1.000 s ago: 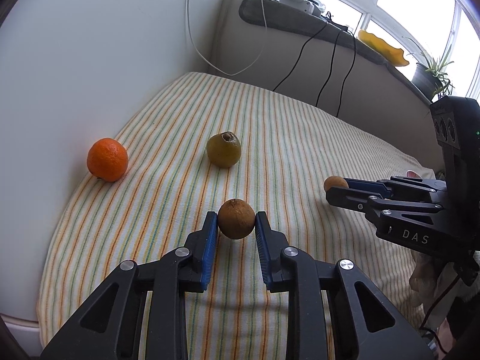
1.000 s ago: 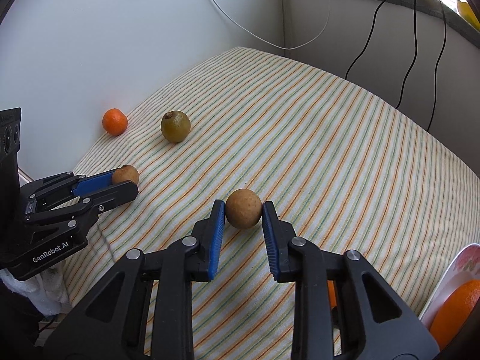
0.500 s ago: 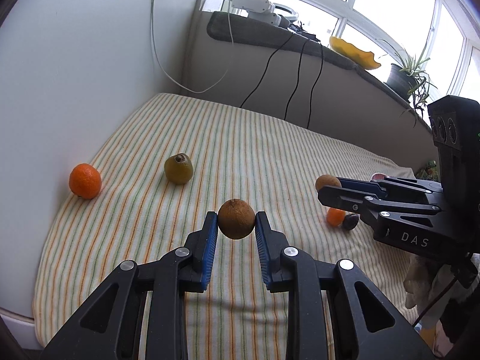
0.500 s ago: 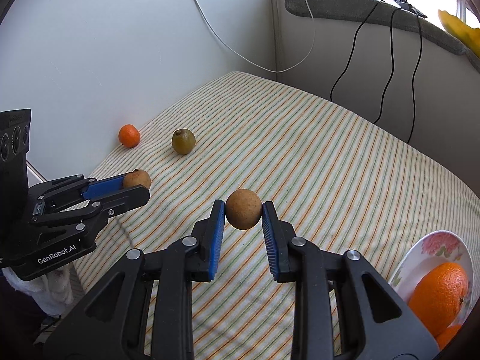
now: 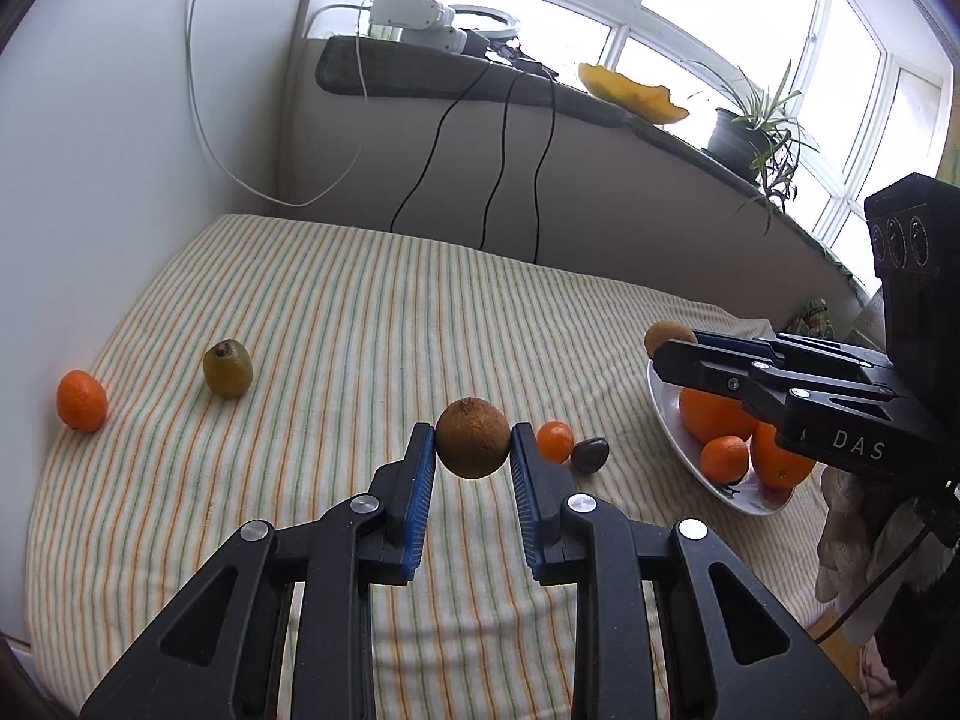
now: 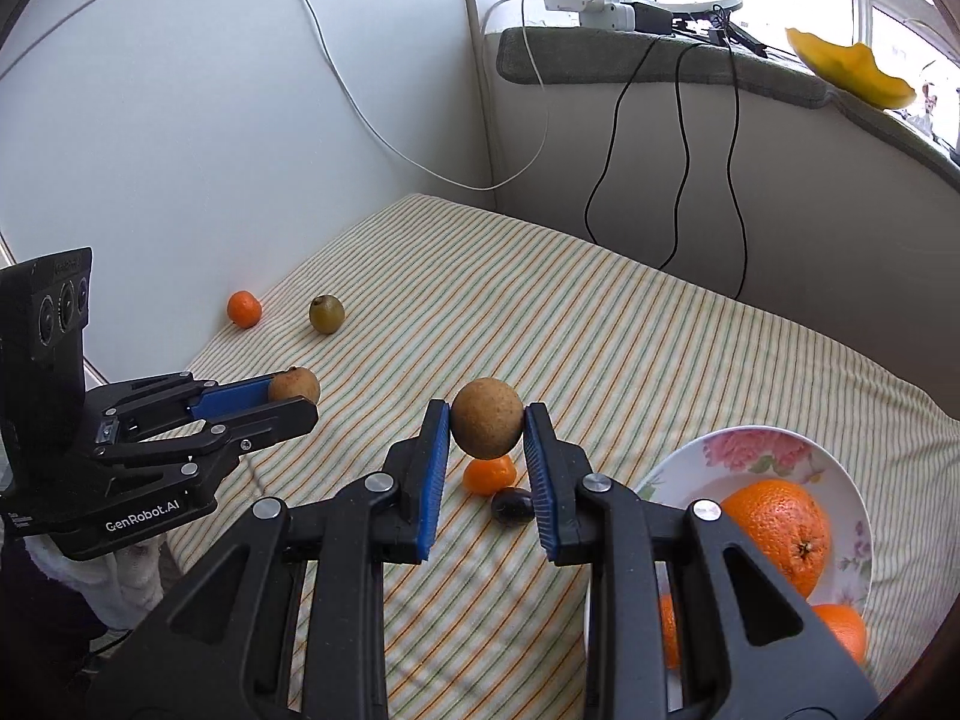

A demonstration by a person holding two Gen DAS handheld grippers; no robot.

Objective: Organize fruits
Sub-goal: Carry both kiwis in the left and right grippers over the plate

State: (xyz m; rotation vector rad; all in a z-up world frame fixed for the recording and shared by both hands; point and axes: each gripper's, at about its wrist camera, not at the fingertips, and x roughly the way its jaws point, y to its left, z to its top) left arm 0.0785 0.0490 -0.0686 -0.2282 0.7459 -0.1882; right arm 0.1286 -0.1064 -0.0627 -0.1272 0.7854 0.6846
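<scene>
My left gripper (image 5: pixel 472 441) is shut on a round brown fruit (image 5: pixel 472 426), held above the striped cloth (image 5: pixel 360 312). My right gripper (image 6: pixel 487 417) is shut on a similar brown fruit (image 6: pixel 486 432), also lifted off the cloth. A flowered white plate (image 6: pixel 750 444) at the right holds a big orange (image 6: pixel 774 531) and smaller ones. Beneath the right gripper lie a small mandarin (image 6: pixel 491 476) and a dark fruit (image 6: pixel 512 507). A green fruit (image 5: pixel 227 367) and another mandarin (image 5: pixel 81 401) rest at the far left near the wall.
The wall runs along the cloth's left side. At the back is a ledge (image 5: pixel 540 90) with hanging cables (image 5: pixel 498 168), a yellow dish (image 5: pixel 636 93) and a potted plant (image 5: pixel 750 132). The cloth's near edge drops off below both grippers.
Both grippers have lifted and drawn back from the wall, each still carrying its brown fruit. The plate with oranges, the small mandarin and the dark fruit have come into view at the right.
</scene>
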